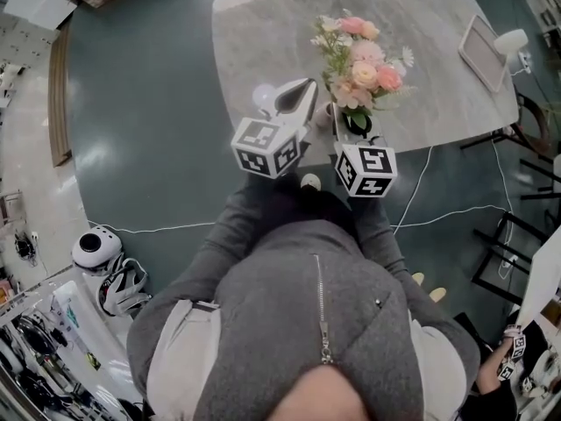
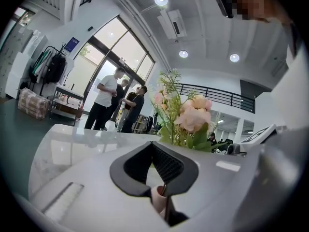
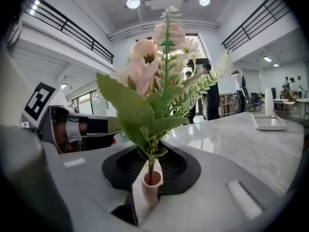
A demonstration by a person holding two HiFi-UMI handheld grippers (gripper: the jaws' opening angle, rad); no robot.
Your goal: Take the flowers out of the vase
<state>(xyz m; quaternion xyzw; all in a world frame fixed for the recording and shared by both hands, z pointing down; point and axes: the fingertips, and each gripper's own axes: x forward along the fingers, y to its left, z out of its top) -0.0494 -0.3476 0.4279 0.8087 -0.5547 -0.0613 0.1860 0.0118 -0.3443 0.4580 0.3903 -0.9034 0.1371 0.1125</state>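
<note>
A bunch of pink and cream flowers [image 1: 364,64] with green fern leaves stands in a small pink vase [image 3: 151,190] near the front edge of the marble table [image 1: 263,42]. My right gripper [image 3: 151,153] is at the vase's mouth, its black pads closed around the flower stems [image 3: 151,167] just above the rim. My left gripper [image 1: 308,90] comes in from the left, close beside the bunch. Its jaws stand nearly together in the left gripper view, and the vase [image 2: 157,198] shows low in the slit between them. Whether those pads press on anything is hidden.
A white tray [image 1: 482,51] and a white cup [image 1: 510,40] sit at the table's far right corner. Chairs [image 1: 526,121] and loose cables [image 1: 421,191] are on the floor to the right. A white helmet [image 1: 96,248] lies on the floor at left. People [image 2: 108,100] stand beyond the table.
</note>
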